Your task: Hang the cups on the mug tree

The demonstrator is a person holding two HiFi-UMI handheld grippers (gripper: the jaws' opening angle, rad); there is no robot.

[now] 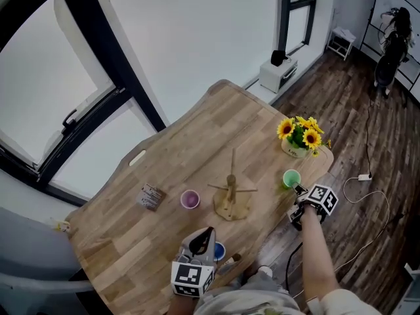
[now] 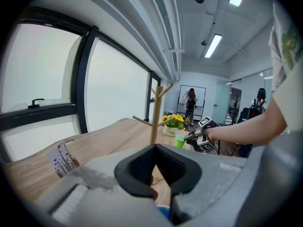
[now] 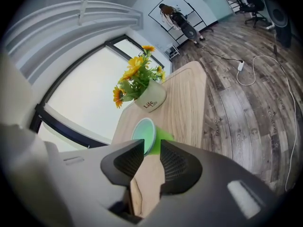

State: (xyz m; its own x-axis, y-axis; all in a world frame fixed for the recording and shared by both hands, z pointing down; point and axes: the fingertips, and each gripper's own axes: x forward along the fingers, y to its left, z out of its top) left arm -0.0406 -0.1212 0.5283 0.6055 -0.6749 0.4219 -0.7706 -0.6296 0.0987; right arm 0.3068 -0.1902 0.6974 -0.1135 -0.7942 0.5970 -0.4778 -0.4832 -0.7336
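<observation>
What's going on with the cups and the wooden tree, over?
Left gripper shut by small blue cup. Right gripper open, green plastic cup at its tips. Wooden mug tree bare. White sunflower pot just beyond cup.

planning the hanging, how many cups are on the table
3. Green cup at the right gripper, purple cup left of the mug tree, blue cup partly hidden by the left gripper. None hangs yet.
</observation>
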